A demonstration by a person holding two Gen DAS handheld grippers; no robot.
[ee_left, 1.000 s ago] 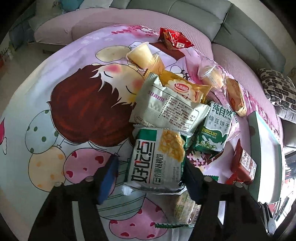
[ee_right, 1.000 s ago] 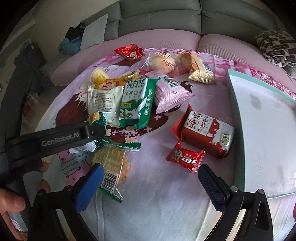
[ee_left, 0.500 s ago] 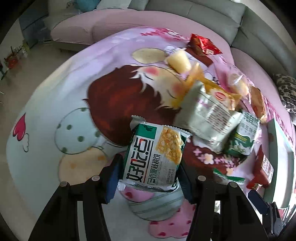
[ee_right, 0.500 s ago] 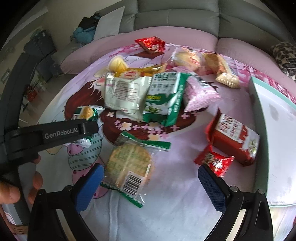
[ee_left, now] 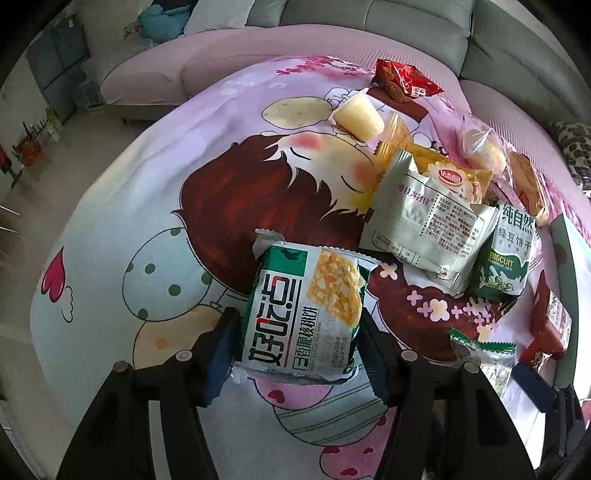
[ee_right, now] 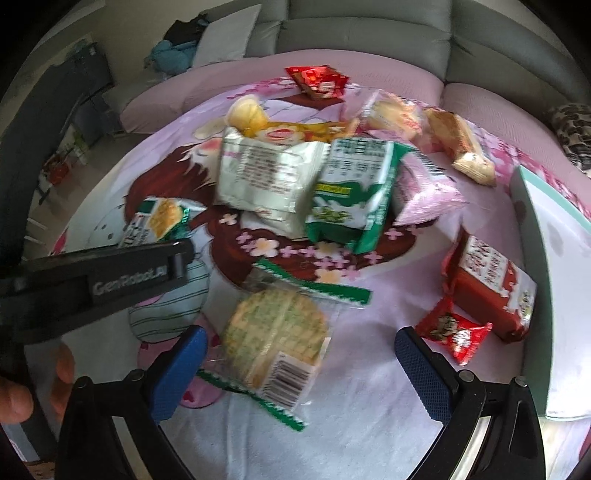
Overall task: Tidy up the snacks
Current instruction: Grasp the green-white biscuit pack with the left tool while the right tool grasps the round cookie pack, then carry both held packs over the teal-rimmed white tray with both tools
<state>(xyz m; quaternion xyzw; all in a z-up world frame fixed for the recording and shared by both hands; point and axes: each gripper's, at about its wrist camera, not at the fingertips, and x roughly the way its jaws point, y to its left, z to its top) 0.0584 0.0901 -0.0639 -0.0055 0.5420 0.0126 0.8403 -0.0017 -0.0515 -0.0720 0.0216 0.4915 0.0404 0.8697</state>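
Snack packets lie in a heap on a pink cartoon cloth (ee_left: 110,229). My left gripper (ee_left: 297,350) has a green and white corn snack packet (ee_left: 303,310) between its blue pads. The jaws are opening, and the pads still touch the packet's sides. That packet (ee_right: 159,218) also shows in the right wrist view, beyond the left gripper's black finger (ee_right: 103,280). My right gripper (ee_right: 301,373) is open above a round cracker packet (ee_right: 273,332) lying between its fingers. A grey packet (ee_left: 424,221), a green biscuit packet (ee_left: 506,258) and a red box (ee_right: 491,288) lie further off.
A white tray with a teal rim (ee_right: 546,258) lies at the right edge of the cloth. A small red packet (ee_right: 450,332) sits beside the red box. A grey sofa (ee_right: 369,33) curves behind. A person's hand (ee_right: 22,395) grips the left tool at the lower left.
The left gripper closed on the corn snack packet and drew it away from the heap toward the camera. The right gripper shifted left, so the round cracker packet now lies between its fingers.
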